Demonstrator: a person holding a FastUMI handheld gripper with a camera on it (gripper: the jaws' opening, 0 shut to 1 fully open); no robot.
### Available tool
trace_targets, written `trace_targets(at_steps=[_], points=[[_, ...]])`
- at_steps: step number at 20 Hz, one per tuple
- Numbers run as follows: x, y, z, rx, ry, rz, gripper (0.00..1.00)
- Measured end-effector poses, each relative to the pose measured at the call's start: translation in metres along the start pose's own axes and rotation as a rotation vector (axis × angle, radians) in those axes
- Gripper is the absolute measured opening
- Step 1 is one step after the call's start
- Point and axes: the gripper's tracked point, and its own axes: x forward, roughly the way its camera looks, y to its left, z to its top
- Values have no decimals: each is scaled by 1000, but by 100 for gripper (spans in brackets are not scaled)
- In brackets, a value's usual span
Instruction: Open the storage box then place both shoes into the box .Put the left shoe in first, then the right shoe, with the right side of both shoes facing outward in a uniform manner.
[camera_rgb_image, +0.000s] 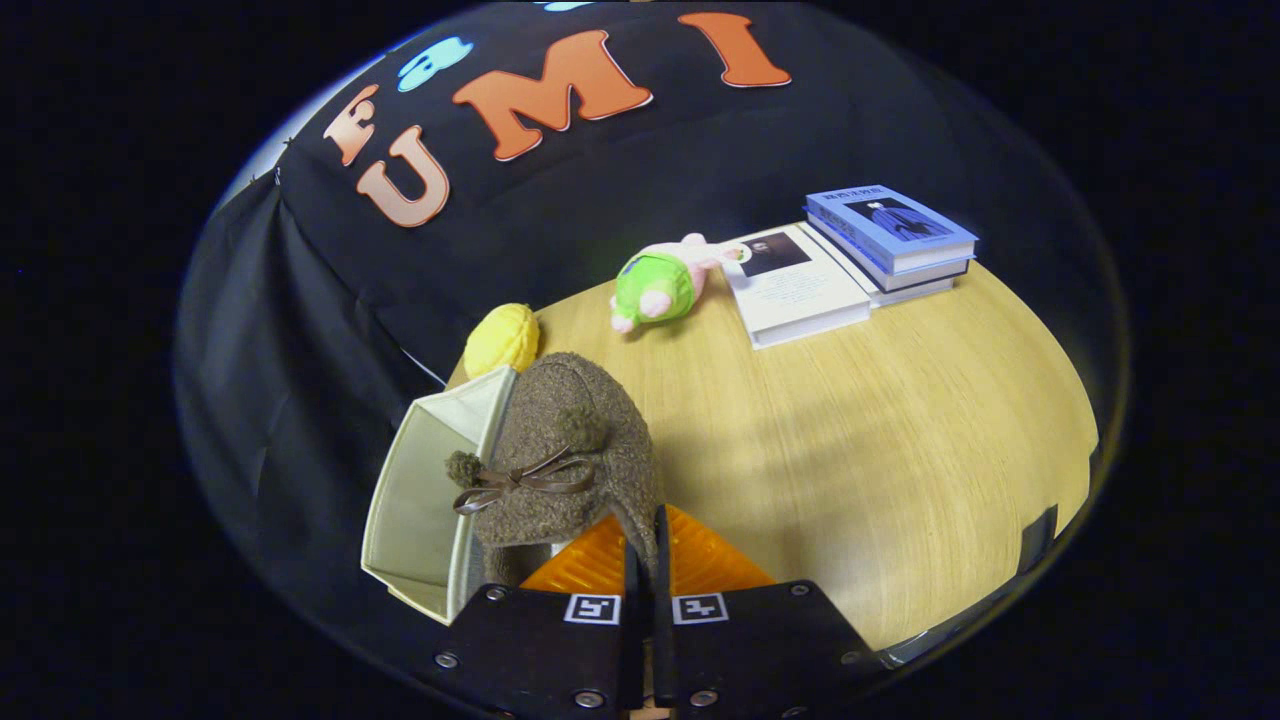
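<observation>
Gripper (645, 560) closed tight on rim of brown fuzzy shoe (570, 450), fingers nearly together with only thin edge pinched between. Shoe held just beside open storage box (425, 510), partly over its rim, on wooden table (880, 460). Possible risk: thin grip slipping, shoe dropping outside box or turning wrong side outward.

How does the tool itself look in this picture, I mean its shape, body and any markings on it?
The tool has a wide dark body made of two flat plates, fastened with round metal screws. Each plate carries a small square black-and-white marker near the middle seam. Two flat, ribbed, wedge-shaped fingers reach forward from the body. No cable is visible.
</observation>
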Motion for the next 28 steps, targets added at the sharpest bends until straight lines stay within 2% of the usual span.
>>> trace_targets(at_steps=[9,12,18,22,24,26,28], points=[[0,106,15,-63,-7,80,5],[12,129,11,-32,12,95,5],[47,138,-7,-31,62,51,5],[73,130,-20,86,94,11,5],[76,135,-19,72,76,19,5],[73,139,-18,28,58,12,8],[69,142,-18,-36,48,8,19]])
